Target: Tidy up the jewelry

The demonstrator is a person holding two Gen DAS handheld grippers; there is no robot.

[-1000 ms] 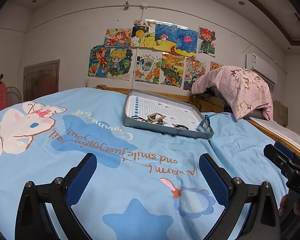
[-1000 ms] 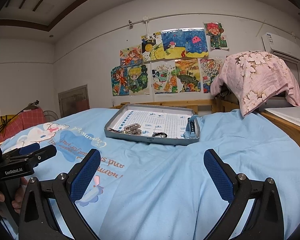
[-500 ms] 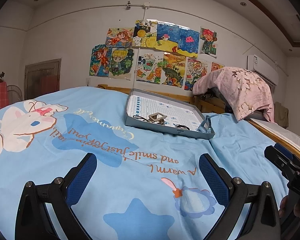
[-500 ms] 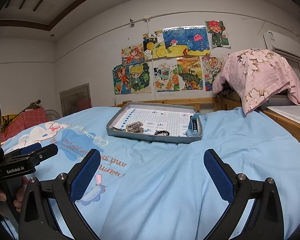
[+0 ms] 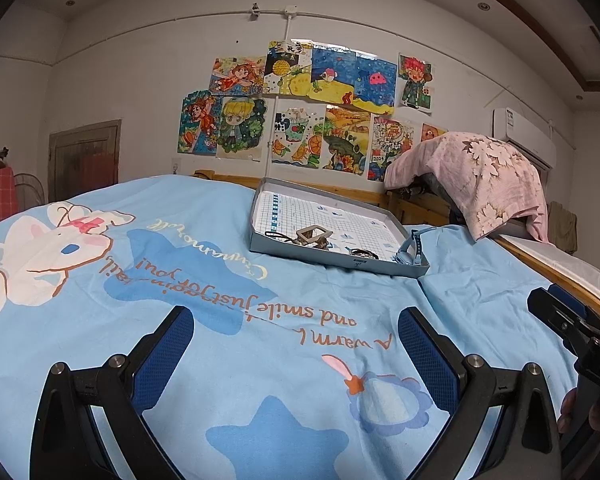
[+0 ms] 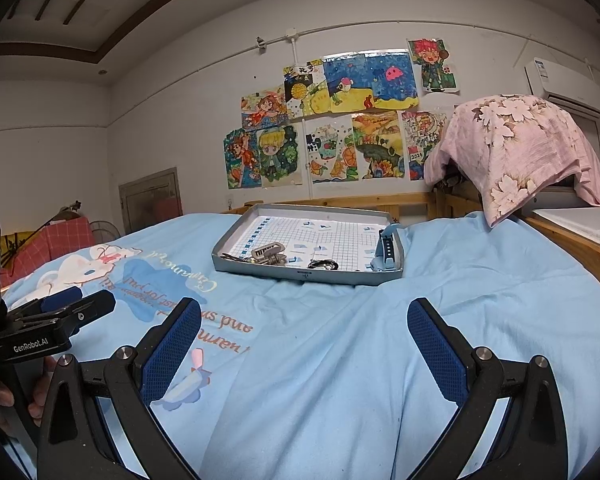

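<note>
On the bed: we see a light blue cartoon-print bedsheet (image 5: 228, 248) spread wide, with a white rabbit figure at the left and orange script across the middle.
Left tool: our black left gripper with blue textured pads (image 5: 296, 344) hangs low over the sheet, its two fingers spread wide apart and nothing between them.
Left hand: in the right wrist view we see fingers of the left hand (image 6: 4, 396) wrapped round the handle at the far left edge.
Tray: a shallow grey metal tray with a white grid-lined floor (image 6: 260, 270) lies on the sheet ahead of both tools, well apart from them.
Tray, left part: a thin dark cord (image 5: 278, 236) lies by the near wall, and just beside it sits a beige rectangular clasp-like piece (image 5: 314, 236); we cannot tell exactly what it is.
Tray, middle: a small coil of black bands (image 6: 324, 265) rests near the front wall.
Tray, right corner: a light blue strap, watch-like (image 6: 386, 250), leans against the right wall.
Right tool: our black right gripper with blue textured pads (image 6: 304, 340) also hovers over the sheet, fingers spread wide, gripping nothing.
Far right: a pink floral cloth (image 6: 516, 148) is draped over something beyond the bed.
Back wall: a cluster of colourful children's drawings (image 5: 300, 116) hangs above the wooden headboard.
</note>
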